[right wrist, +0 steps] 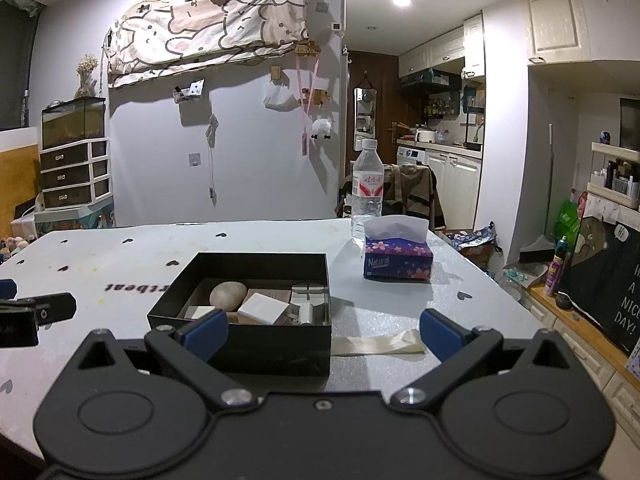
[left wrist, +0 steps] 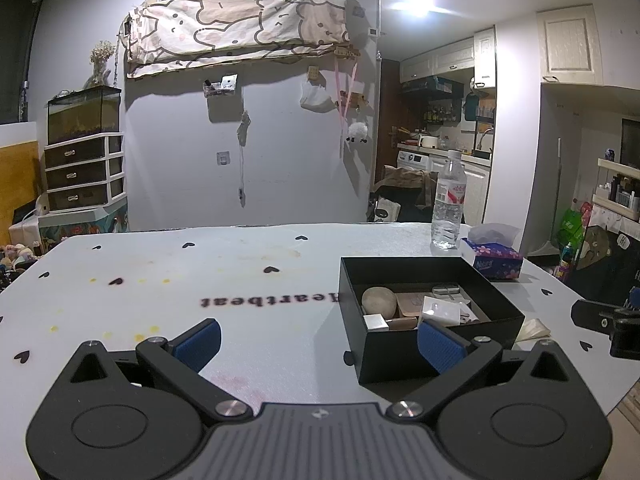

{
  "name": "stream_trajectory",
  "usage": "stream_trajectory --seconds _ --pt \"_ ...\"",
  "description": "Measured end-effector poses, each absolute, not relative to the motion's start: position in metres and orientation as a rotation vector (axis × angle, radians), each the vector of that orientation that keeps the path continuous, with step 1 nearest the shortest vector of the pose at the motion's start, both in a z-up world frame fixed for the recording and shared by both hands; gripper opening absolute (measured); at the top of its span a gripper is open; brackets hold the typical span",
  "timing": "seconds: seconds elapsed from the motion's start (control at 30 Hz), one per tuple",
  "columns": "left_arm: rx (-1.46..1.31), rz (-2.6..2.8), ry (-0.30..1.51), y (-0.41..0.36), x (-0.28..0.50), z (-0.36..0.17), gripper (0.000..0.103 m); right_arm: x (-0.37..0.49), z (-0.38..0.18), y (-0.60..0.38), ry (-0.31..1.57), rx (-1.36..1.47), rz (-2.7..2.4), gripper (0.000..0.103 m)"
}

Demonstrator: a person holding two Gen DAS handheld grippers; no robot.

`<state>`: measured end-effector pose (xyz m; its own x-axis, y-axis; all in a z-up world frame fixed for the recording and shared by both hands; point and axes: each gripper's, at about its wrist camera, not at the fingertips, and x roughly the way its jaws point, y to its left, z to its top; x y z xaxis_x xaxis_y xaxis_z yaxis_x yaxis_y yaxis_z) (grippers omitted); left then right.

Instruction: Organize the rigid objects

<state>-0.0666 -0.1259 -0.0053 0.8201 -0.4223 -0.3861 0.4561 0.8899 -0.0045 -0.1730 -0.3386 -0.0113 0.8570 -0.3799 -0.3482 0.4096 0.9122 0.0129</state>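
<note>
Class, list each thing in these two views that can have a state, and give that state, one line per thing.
Left hand-held gripper: open, holding nothing.
Right hand-held gripper: open, holding nothing.
Black box: lidless, holding small objects.
Water bottle: upright, capped.
Tissue pack: open, tissue sticking out.
Ribbon strip: lying flat beside the box.

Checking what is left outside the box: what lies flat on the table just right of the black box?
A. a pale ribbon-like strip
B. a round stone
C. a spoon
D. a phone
A: the right wrist view shows a pale strip flat on the table beside the black box; the round stone is inside it.
</note>
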Motion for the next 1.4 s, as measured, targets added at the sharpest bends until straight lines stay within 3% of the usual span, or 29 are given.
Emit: stream_trajectory --seconds 1.4 --pt "0.088 -0.468 0.390 -0.1263 -0.0681 -0.0058 0.103 -0.1726 -0.0133 -0.3360 0.352 0.084 -0.412 0.103"
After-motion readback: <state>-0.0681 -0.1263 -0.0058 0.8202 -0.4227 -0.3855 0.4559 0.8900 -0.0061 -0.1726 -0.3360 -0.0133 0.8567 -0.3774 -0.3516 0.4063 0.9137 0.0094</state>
